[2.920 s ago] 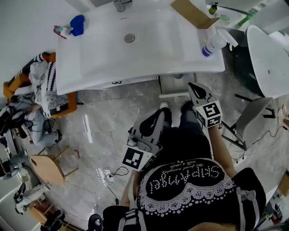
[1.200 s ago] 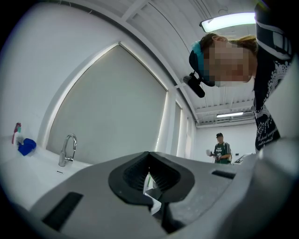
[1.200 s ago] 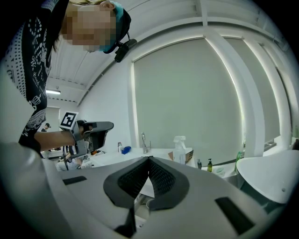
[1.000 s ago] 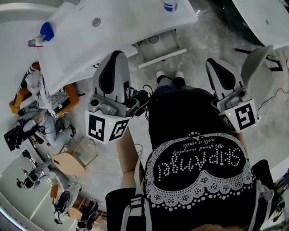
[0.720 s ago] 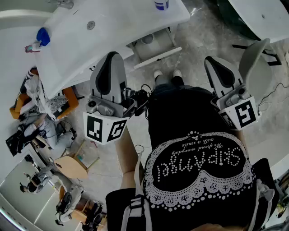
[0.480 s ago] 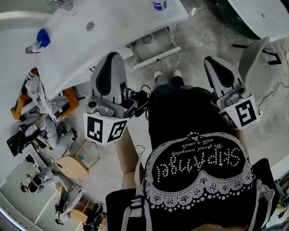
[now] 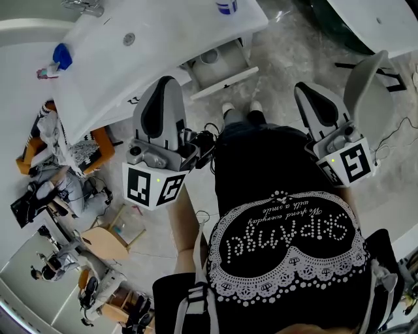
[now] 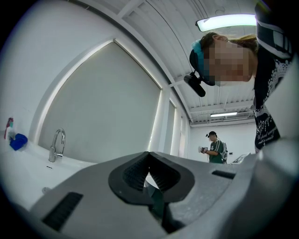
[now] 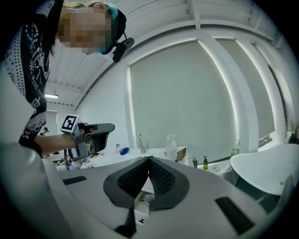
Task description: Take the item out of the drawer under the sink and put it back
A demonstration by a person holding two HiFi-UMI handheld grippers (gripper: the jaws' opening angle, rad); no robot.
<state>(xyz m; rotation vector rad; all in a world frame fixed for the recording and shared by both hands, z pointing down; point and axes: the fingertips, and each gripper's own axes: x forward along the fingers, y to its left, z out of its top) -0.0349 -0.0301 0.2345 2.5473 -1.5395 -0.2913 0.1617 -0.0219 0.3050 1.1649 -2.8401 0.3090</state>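
**Entry: under-sink drawer, retrieval step**

1. White moulded sink counter (image 7: 163, 39). A blue-capped bottle (image 7: 226, 5) stands at its front right corner, and a small blue object (image 7: 63, 55) lies by its left edge.
2. White pull-out drawer (image 7: 225, 81), under the counter's front edge near the right corner. It stands open.
3. Small round pale object (image 7: 209, 57) inside the drawer, towards its back. I take this for the task's item, though I cannot tell what it is.
4. Left gripper (image 7: 162, 88): grey shell, black ribbed pads. I hold it raised in front of the counter's front edge, well apart from the drawer. The jaws are closed tip to tip, with nothing between them.
5. Right gripper (image 7: 305, 91): same build, raised out to the right of the drawer. The jaws are fully together and hold nothing.

**Handling note (my judgement):** the item is not yet in a grip. To do this step well:
- I lower the right gripper over the open drawer and spread its jaws before descending.
- I come straight down, clear of the drawer walls and the counter's front edge.
- I close squarely across the round body so it does not roll out.
- The left gripper can steady the drawer front.
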